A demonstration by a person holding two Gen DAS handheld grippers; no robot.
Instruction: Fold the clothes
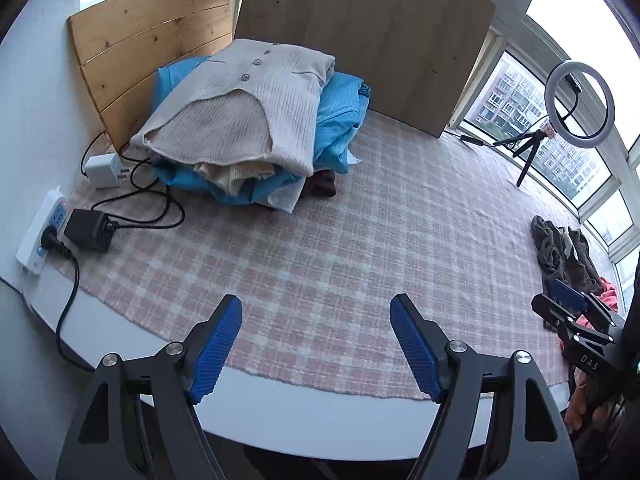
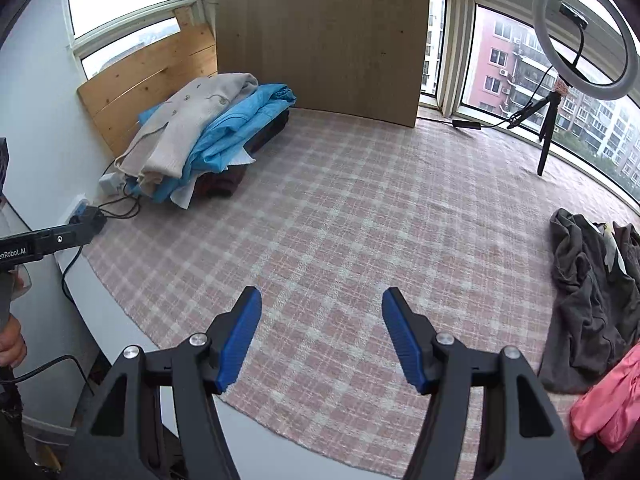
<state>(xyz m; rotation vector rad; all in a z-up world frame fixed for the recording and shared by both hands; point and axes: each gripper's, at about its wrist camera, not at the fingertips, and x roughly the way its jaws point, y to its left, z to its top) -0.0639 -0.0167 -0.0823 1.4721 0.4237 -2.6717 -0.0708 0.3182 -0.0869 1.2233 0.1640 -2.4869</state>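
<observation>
Both the left gripper [image 1: 316, 344] and right gripper [image 2: 320, 336] hover with fingers wide apart and empty over the bare plaid desk [image 2: 340, 220]. Folded clothes [image 1: 240, 128] sit stacked at 11 o'clock, clear of the workspace; the unfolded grey garment [image 2: 584, 292] and pink garment [image 2: 612, 400] wait at 3 o'clock, likely next

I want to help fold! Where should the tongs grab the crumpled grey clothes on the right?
Grab the dark grey garment by its near flat edge, coming from the left with the right tongs. That edge lies thin on the checked cloth; the middle is bunched.
</observation>
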